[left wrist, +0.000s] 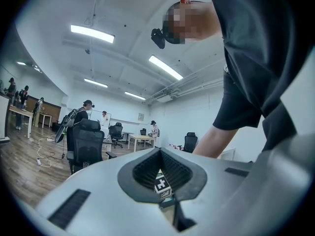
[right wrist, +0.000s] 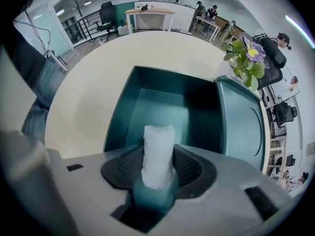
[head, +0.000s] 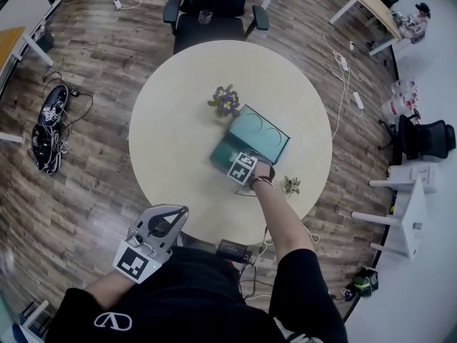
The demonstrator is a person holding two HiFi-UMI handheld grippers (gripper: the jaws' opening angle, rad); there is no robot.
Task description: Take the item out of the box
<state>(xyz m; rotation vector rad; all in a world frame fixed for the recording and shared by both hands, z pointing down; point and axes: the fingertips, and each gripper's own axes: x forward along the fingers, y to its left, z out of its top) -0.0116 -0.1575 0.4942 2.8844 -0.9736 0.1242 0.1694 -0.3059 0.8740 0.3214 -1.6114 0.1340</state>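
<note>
Since the jaws of the right gripper point(right wrist: 157, 173) clasp the soft roll point(right wrist: 158, 146) at the box point(right wrist: 147, 82) while the left gripper point(left wrist: 160, 181) idles closed, a hasty lift may drop it.

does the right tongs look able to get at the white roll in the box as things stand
Likely yes. The box lies open with its lid swung aside, nothing covers the white roll, and the right tongs straddle it, pads seemingly touching both sides.
</note>
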